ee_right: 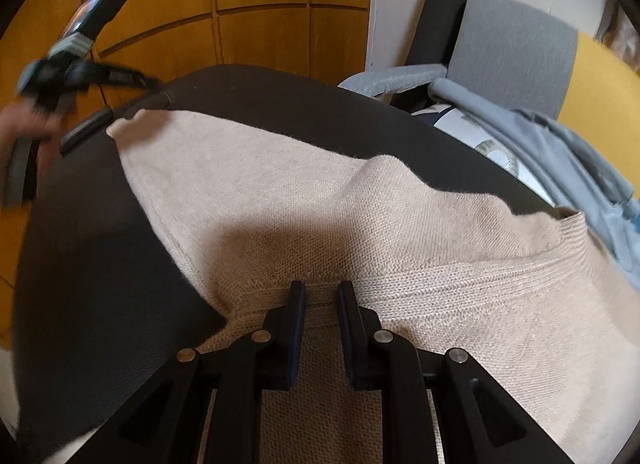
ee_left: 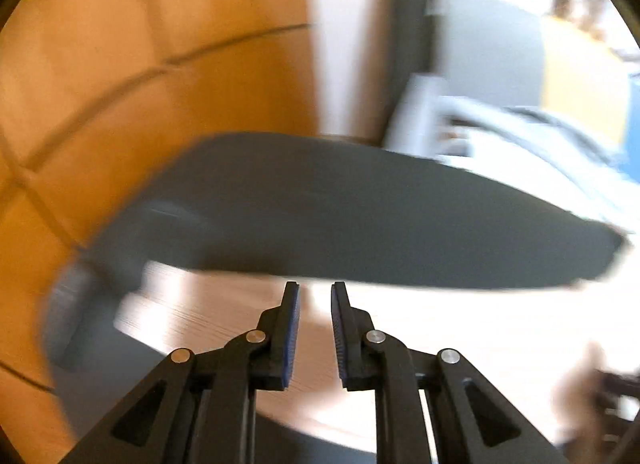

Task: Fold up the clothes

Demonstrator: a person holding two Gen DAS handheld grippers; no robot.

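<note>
Right claw [ee_right: 322,296] is pinching the beige sweater's [ee_right: 320,204] ribbed hem on the dark bench [ee_right: 100,264]; left claw [ee_left: 315,296] is hanging slightly parted, empty.

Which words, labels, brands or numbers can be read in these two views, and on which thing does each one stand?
None can be read.
Strap on the left gripper, right wrist view: pale lettering, too blurred to read.
Beige sweater, dark table, grey chair: no text visible.
Left wrist view: blurred by motion, no text visible.
</note>
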